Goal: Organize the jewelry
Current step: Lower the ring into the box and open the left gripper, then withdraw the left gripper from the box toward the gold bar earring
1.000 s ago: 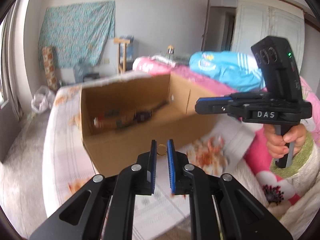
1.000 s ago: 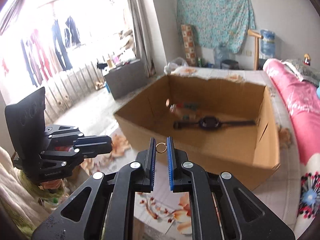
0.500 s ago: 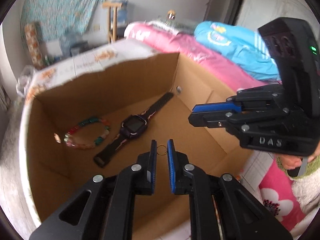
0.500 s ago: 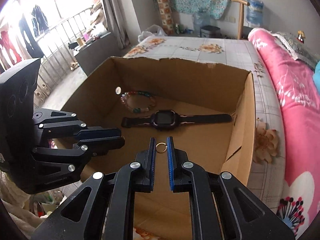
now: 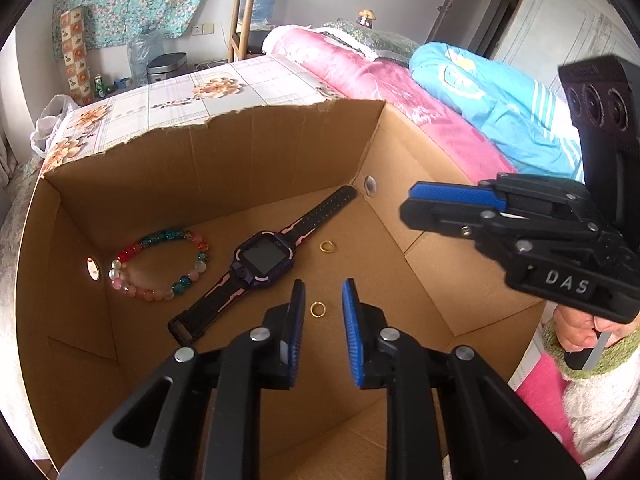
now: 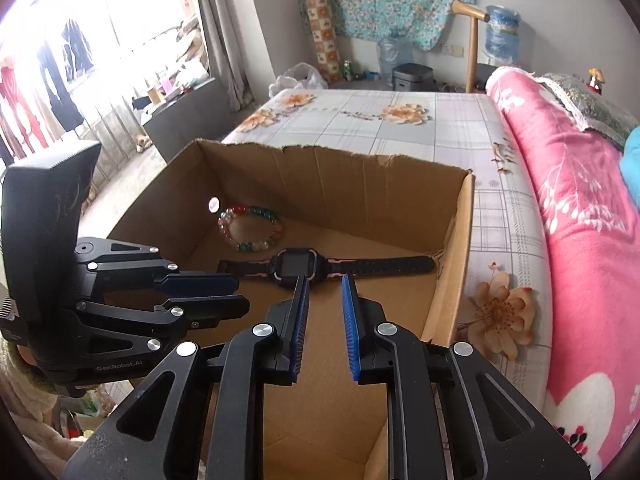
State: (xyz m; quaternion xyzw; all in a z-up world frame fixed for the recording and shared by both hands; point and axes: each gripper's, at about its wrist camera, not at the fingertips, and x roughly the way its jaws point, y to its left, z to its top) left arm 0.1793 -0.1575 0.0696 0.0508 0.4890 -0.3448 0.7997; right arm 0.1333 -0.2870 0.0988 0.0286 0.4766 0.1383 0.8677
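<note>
An open cardboard box (image 5: 256,148) stands on the bed. On its floor lie a bead bracelet (image 5: 158,266), a dark watch (image 5: 262,258) and a small gold ring (image 5: 327,246). My left gripper (image 5: 323,284) hangs over the box with its jaws opening. A second gold ring (image 5: 318,309) shows loose in the gap, touching neither pad. My right gripper (image 6: 324,280) is also opening above the watch (image 6: 296,264), nothing between its fingers. Each gripper sees the other: the right gripper (image 5: 408,202) from the left wrist, the left gripper (image 6: 240,293) from the right wrist.
The box walls (image 6: 320,176) rise around the jewelry, the far rim torn. The box sits on a floral bedsheet (image 6: 400,120), with pink (image 6: 580,208) and blue bedding (image 5: 500,108) to the right. A person's hand (image 5: 576,328) grips the right handle.
Both grippers came forward and down over the box. Each held a small gold ring between its pads; both jaws have now spread and the rings are free, one lying beside the watch.
</note>
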